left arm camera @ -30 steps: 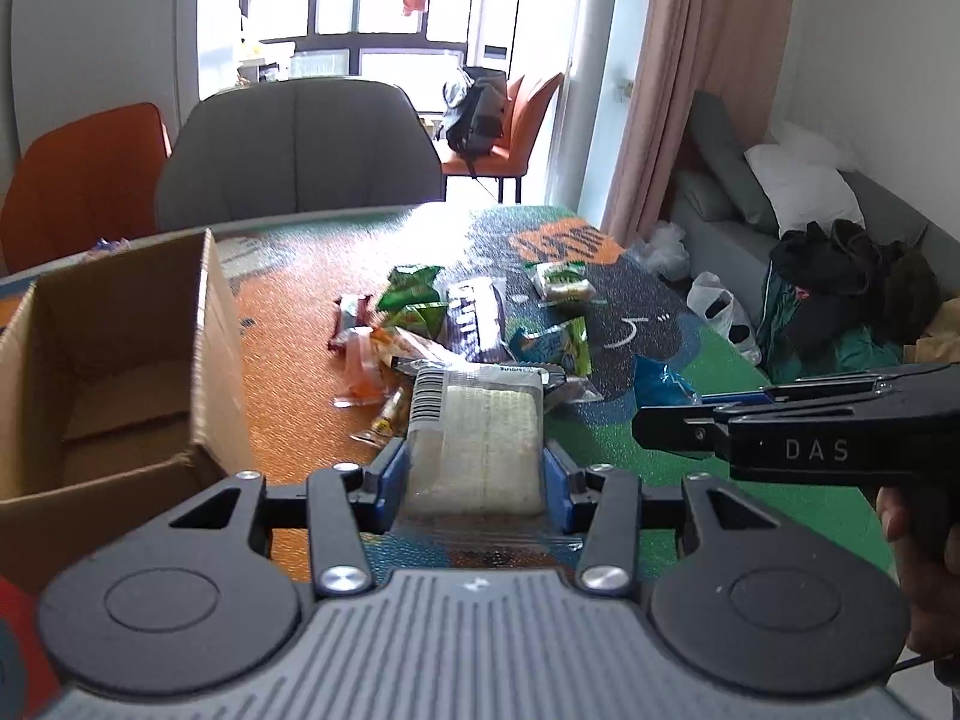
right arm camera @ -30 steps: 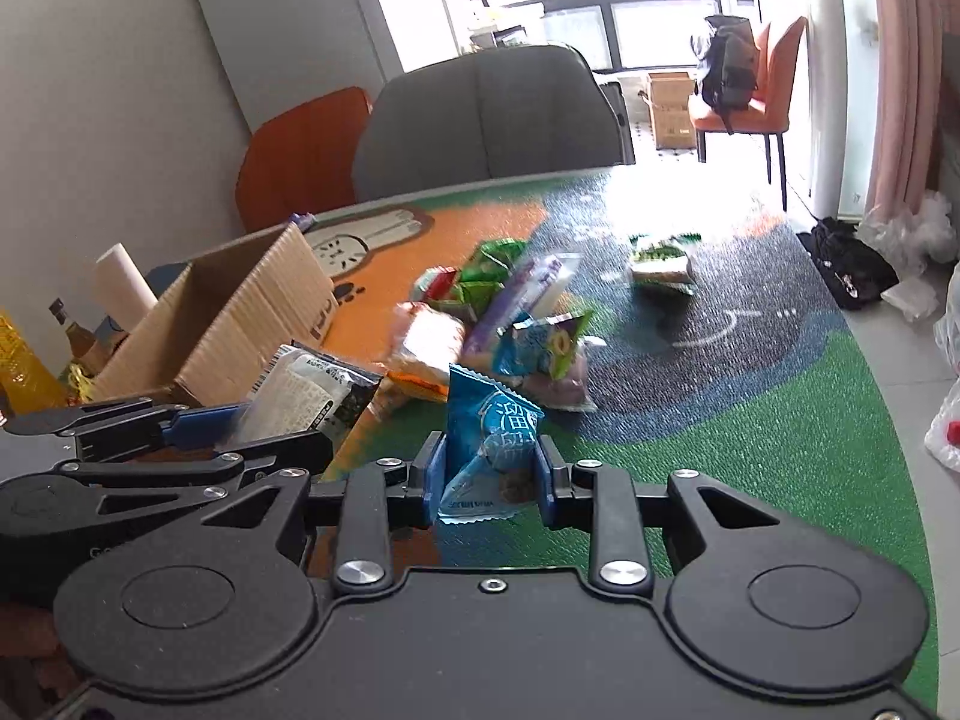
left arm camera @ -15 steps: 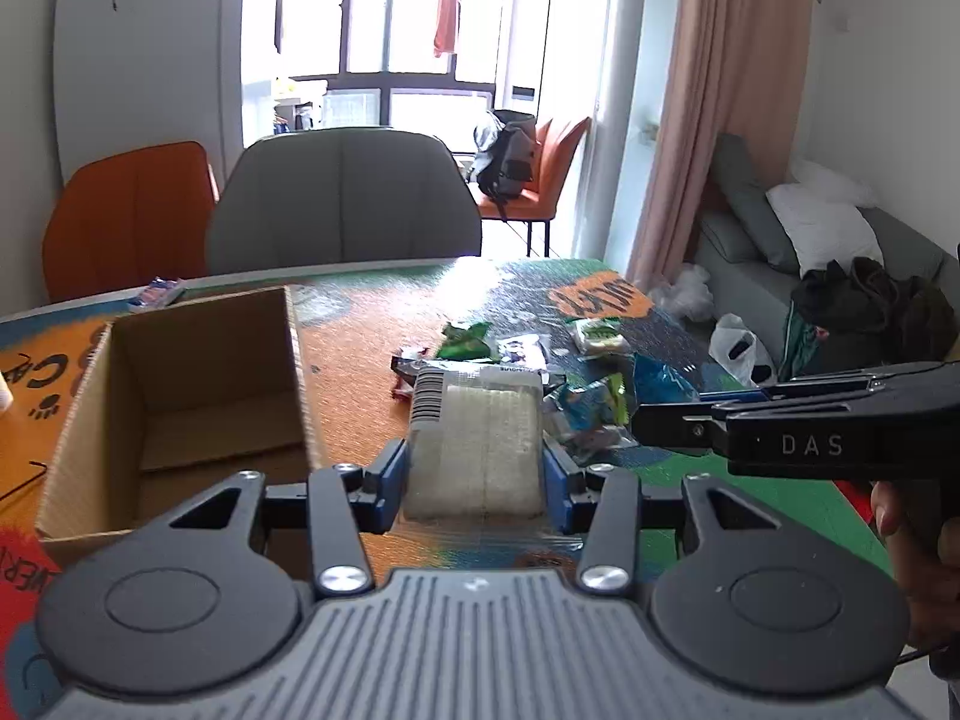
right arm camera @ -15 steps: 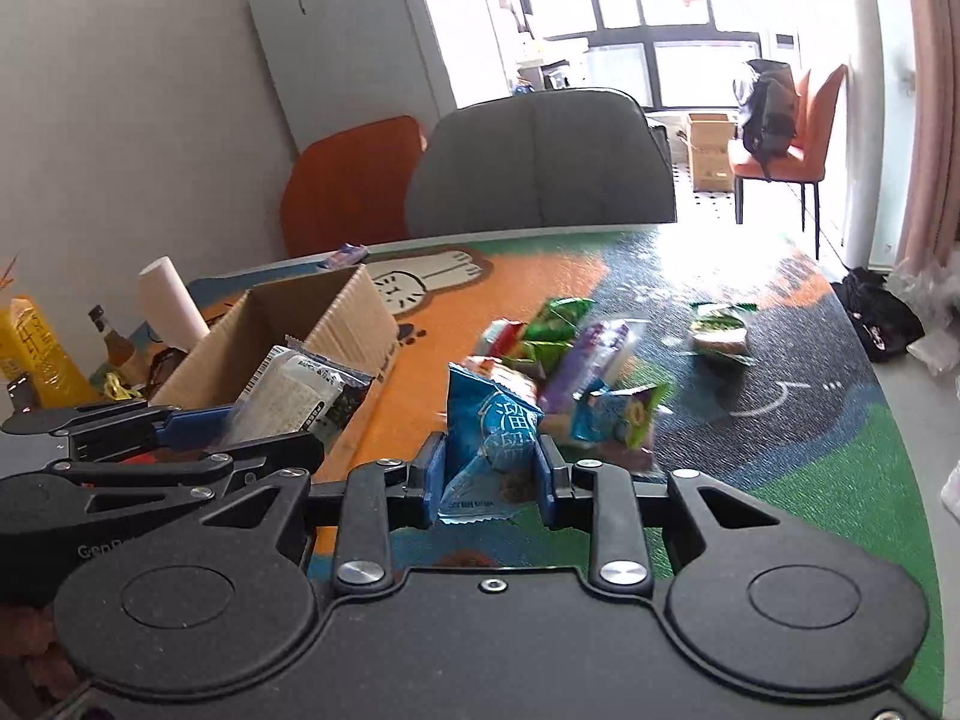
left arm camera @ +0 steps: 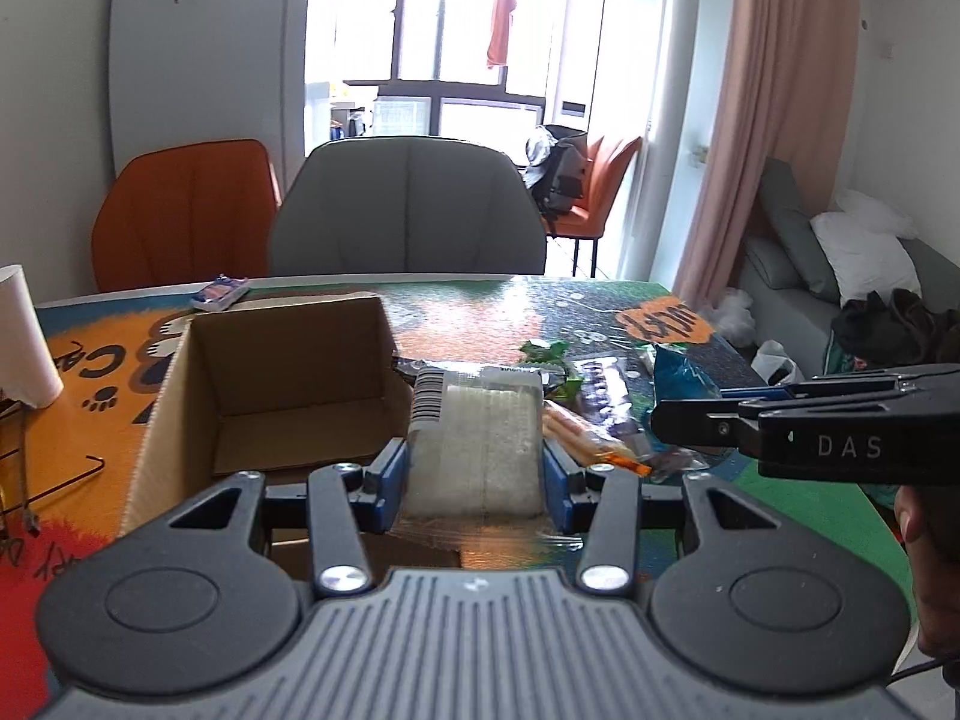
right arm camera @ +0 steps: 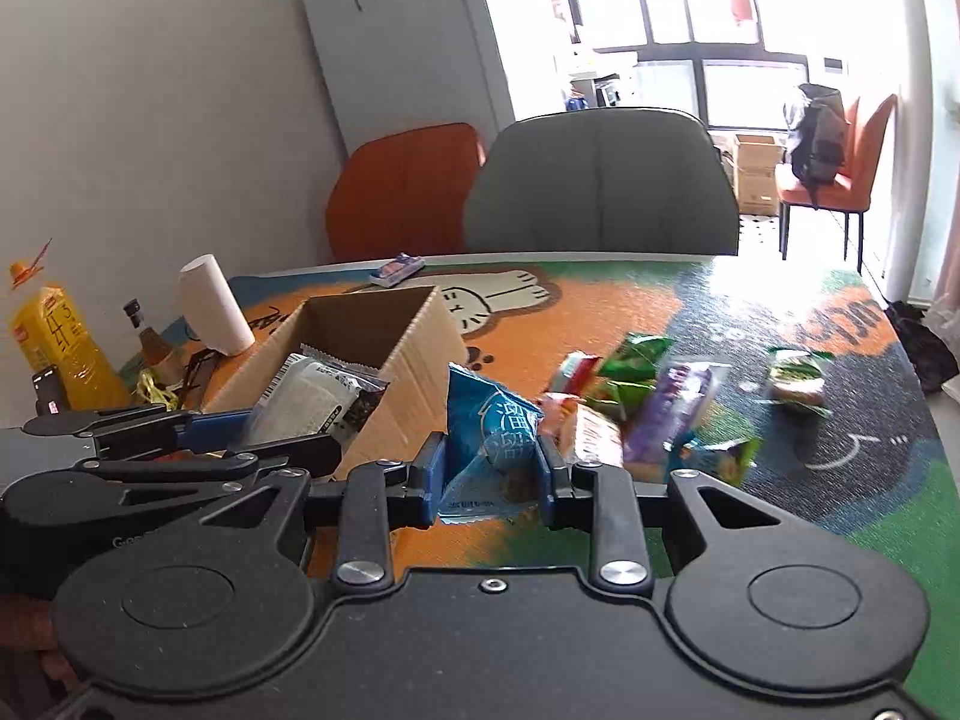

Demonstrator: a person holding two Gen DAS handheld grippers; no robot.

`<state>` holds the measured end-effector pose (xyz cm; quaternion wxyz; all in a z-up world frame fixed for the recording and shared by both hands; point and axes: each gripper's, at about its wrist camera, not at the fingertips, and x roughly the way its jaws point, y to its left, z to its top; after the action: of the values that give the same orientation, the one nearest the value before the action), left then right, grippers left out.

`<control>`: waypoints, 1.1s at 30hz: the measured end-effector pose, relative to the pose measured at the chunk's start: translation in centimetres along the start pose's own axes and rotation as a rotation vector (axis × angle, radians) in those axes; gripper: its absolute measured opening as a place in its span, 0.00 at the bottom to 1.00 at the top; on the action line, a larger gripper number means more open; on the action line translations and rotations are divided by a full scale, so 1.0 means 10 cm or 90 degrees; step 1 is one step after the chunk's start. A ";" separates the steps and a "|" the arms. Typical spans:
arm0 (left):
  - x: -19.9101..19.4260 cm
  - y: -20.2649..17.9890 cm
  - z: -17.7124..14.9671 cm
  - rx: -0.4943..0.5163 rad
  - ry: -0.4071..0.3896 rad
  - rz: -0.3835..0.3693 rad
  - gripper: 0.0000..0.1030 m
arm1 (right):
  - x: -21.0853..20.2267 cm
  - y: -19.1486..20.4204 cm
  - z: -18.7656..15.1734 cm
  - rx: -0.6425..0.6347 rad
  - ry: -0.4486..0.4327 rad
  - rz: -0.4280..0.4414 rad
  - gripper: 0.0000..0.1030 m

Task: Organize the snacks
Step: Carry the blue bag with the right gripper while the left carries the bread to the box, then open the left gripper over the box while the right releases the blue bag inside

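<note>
My left gripper (left arm camera: pixel 474 474) is shut on a clear white rice-cracker packet (left arm camera: pixel 474 432) and holds it in the air at the right wall of the open cardboard box (left arm camera: pixel 288 384). From the right wrist view the packet (right arm camera: pixel 312 396) hangs over the box's near end (right arm camera: pixel 384 348). My right gripper (right arm camera: pixel 489 474) is shut on a blue snack bag (right arm camera: pixel 489 438), held above the table just right of the box. It shows from the side in the left wrist view (left arm camera: pixel 708 420). A pile of loose snacks (right arm camera: pixel 636 408) lies on the table mat to the right.
A paper roll (right arm camera: pixel 216 312), a yellow bottle (right arm camera: pixel 54 348) and a small dark bottle (right arm camera: pixel 144 336) stand left of the box. A small blue packet (right arm camera: pixel 396 269) lies behind it. A grey chair (right arm camera: pixel 600 180) and an orange chair (right arm camera: pixel 402 186) face the far table edge.
Both grippers have moved left toward the box with their snacks. The box now sits straight ahead of the left gripper, and the white packet has come over the box's edge.
</note>
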<state>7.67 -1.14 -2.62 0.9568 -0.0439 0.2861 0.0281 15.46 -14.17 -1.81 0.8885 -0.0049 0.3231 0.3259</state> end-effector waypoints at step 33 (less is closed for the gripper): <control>0.30 0.94 0.00 -0.079 0.016 0.030 0.40 | 0.69 0.68 0.27 -0.044 0.021 0.029 0.28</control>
<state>9.46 8.28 -4.91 0.9476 -0.0966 0.2968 0.0677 17.02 -4.21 -2.29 0.8748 -0.0334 0.3262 0.3566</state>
